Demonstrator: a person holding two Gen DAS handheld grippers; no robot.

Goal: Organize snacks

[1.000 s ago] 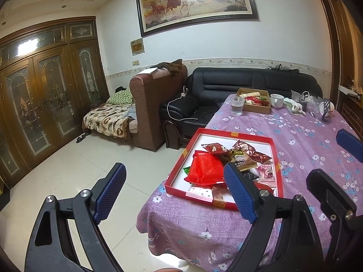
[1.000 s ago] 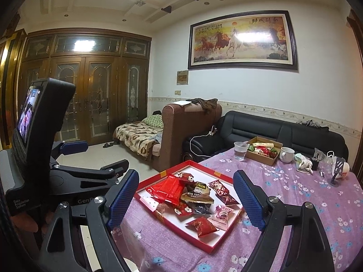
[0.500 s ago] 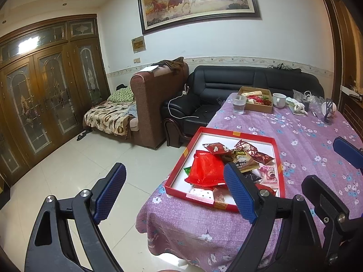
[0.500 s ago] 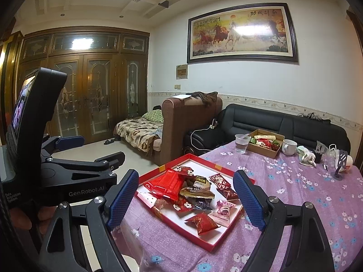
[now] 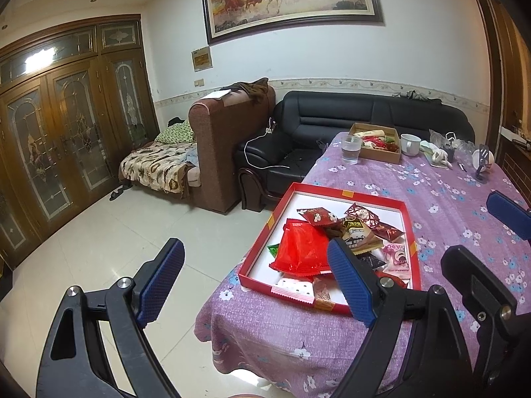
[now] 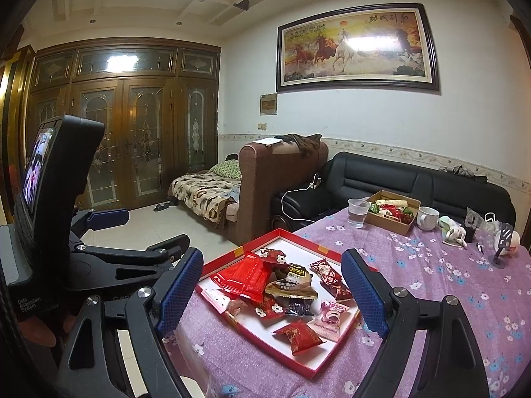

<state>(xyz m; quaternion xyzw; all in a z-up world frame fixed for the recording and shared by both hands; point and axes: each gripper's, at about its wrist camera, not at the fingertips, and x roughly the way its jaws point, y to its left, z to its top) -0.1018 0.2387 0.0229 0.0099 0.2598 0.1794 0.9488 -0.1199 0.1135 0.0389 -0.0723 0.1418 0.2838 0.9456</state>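
Indoors, a shallow red cardboard tray with a white floor (image 6: 300, 360) sits at the near corner of a table under a purple flowered cloth (image 6: 441, 285). Wrapped snacks lie piled in it, a large red packet (image 6: 247, 277) on top. Both the left gripper (image 5: 255, 280) and the right gripper (image 6: 273, 293) hover before the tray, jaws spread wide, holding nothing. At the far end stands a brown cardboard box of snacks (image 6: 393, 214).

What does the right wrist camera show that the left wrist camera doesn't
Only the right wrist view shows the left hand-held gripper's body with its lit screen, and the small red packet at the tray's near corner. Only the left wrist view shows a green wrapper under the big red packet. Both show the red tray, cardboard box, plastic cup and white mug.
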